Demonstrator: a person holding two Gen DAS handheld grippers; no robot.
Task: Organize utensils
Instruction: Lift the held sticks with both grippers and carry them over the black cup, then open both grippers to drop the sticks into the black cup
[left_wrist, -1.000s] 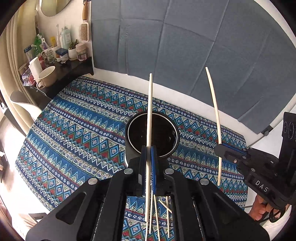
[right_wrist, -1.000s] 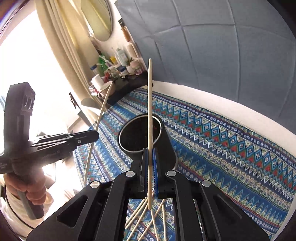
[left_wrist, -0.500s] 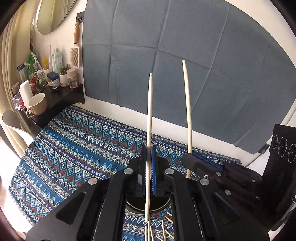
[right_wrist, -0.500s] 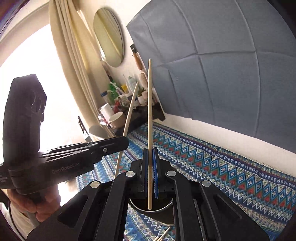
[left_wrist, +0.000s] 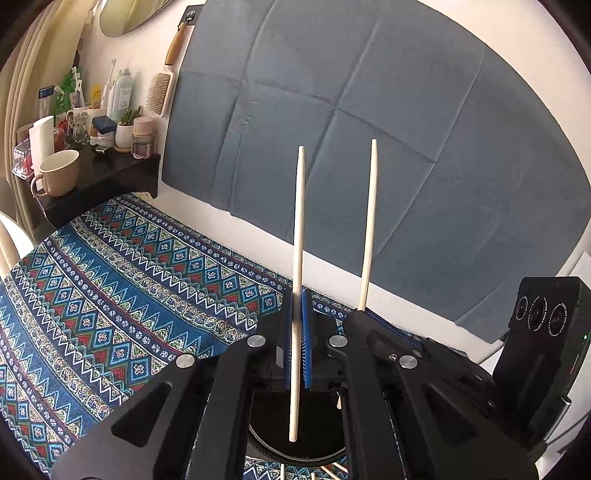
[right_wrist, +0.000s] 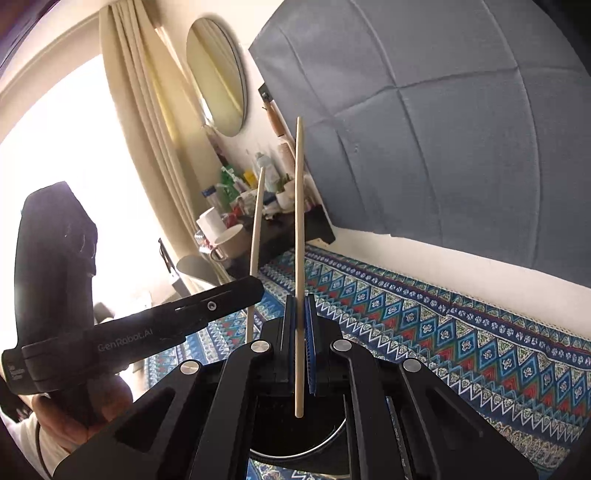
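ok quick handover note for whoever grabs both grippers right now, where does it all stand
Left gripper: shut on a chopstick, lower end over the black cup.
Right gripper: shut on a second chopstick, lower end also over the cup's mouth.
Done: both sticks picked up and held upright above the cup on the patterned cloth.
Left: lower and release both; more sticks lie on the cloth near the cup.

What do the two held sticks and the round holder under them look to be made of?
Left gripper's chopstick and right gripper's chopstick: probably bare wood or bamboo, pale, matte, tapered. Holder: likely metal with a dark inside, judging by a thin bright rim; mostly hidden by the grippers.
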